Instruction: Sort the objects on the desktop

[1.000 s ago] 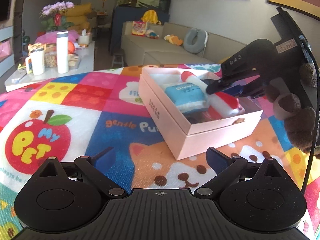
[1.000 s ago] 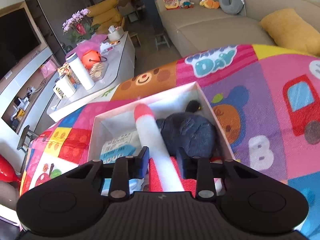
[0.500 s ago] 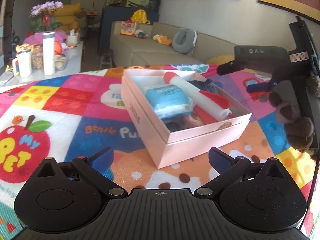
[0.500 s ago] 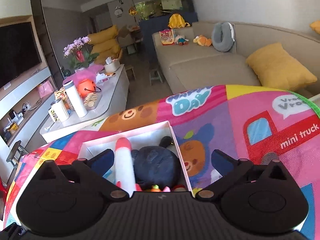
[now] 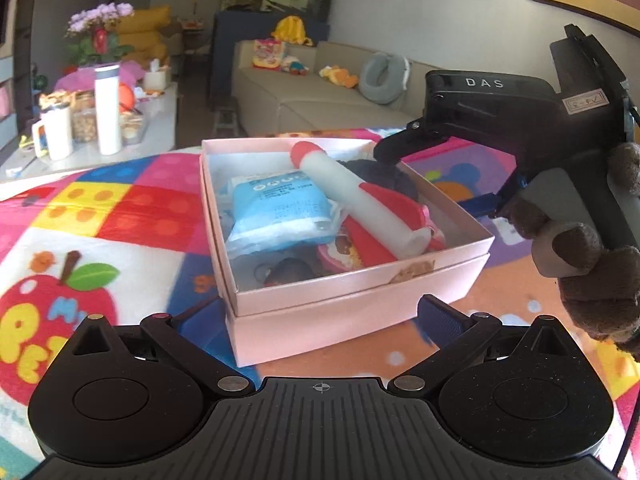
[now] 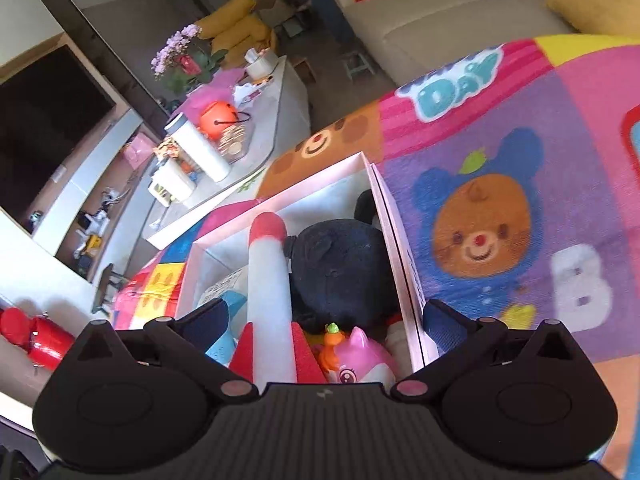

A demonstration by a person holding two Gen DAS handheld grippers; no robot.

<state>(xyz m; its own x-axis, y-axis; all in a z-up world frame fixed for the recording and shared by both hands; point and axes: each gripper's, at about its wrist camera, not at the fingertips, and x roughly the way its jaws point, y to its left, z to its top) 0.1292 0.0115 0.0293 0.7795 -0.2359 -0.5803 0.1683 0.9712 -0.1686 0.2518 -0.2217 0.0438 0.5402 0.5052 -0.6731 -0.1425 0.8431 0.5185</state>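
Observation:
A pink box (image 5: 360, 280) sits on the colourful mat. Inside lie a white rocket toy (image 5: 352, 200) with red nose and fins, a blue packet (image 5: 280, 208), a dark plush (image 5: 376, 172) and a pink toy (image 5: 340, 254). My left gripper (image 5: 318, 318) is open just in front of the box's near wall. My right gripper (image 5: 440, 176), held by a brown gloved hand (image 5: 580, 260), hangs open over the box's far right corner. In the right wrist view the right gripper (image 6: 326, 316) spreads wide above the rocket toy (image 6: 268, 272), the plush (image 6: 340, 268) and the pink toy (image 6: 360, 360), holding nothing.
The mat (image 5: 120, 208) covers the table all round the box. Beyond its far edge stand a low side table with a white bottle (image 5: 108, 108) and mugs, and a beige sofa (image 5: 320, 100). A red object (image 6: 32, 340) shows at the left in the right wrist view.
My right gripper let go of the rocket toy, which now lies in the box, and its jaws stand wide. My left gripper has come closer to the box.

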